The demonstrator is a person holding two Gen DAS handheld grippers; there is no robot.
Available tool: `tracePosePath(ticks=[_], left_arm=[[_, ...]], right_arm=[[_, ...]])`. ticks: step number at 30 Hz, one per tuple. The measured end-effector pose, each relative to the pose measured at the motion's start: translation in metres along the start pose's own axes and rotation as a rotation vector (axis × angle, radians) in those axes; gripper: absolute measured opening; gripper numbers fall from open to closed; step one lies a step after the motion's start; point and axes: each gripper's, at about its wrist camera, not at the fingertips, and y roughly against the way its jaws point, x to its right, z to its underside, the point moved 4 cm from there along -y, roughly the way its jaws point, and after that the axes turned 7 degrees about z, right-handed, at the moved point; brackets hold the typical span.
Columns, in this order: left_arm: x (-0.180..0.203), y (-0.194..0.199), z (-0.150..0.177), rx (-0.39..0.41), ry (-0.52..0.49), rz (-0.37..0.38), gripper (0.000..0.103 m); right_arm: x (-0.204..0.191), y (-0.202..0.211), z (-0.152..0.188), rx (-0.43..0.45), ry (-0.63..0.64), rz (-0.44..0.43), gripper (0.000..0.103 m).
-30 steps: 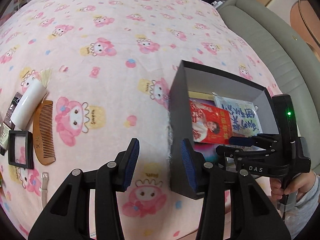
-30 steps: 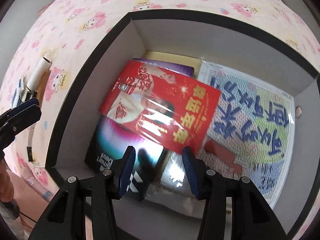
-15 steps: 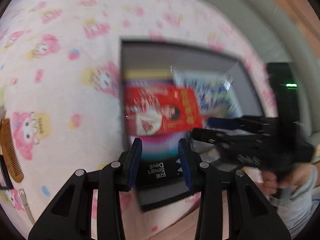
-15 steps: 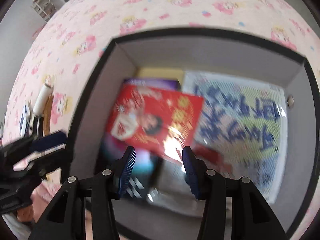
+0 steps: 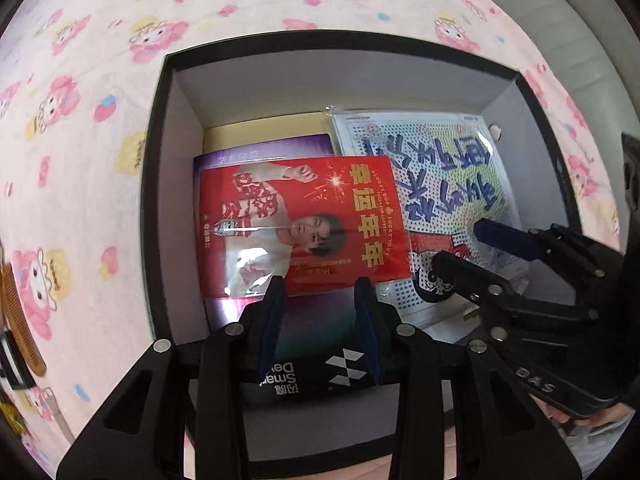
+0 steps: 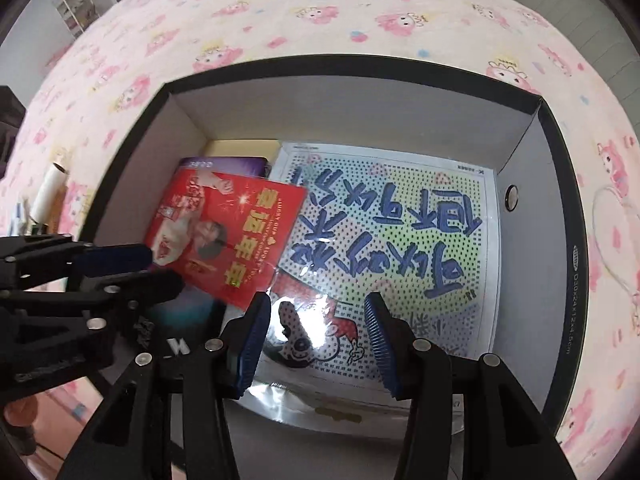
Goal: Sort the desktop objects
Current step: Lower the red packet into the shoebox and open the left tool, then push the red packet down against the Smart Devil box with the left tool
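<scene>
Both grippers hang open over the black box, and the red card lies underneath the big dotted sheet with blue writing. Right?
Not quite. The red card lies on top, its edge overlapping the dotted sheet, as the left wrist view shows. The rest holds: the left gripper and right gripper hang open over the black box.

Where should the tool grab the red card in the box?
Probably its near short edge, coming from above with the left tool. The red card lies flat on top of the stack in the box, and that edge overhangs the dark packet.
</scene>
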Motion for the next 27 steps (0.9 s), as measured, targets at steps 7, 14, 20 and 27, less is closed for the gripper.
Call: tracePosePath(ticks=[7,14,20,27], left_arm=[[-0.008,-0.014,-0.014,-0.024,0.059,0.020,0.035],[-0.013,-0.009,-0.043,0.045,0.087,0.041,0.034],[-0.012,0.014,-0.023,0.023,0.188,0.154,0.035],[-0.007,-0.001,-0.022,-0.030,0.238,0.176,0.034]], right_arm=[[-0.001,-0.001,0.011,-0.040,0.016,-0.087,0.045],[-0.002,0.002,0.005,-0.070,0.036,-0.114,0.045],[-0.002,0.006,0.008,-0.133,0.079,-0.169,0.045],[-0.017,0.006,0.014,-0.140,0.173,-0.120,0.045]])
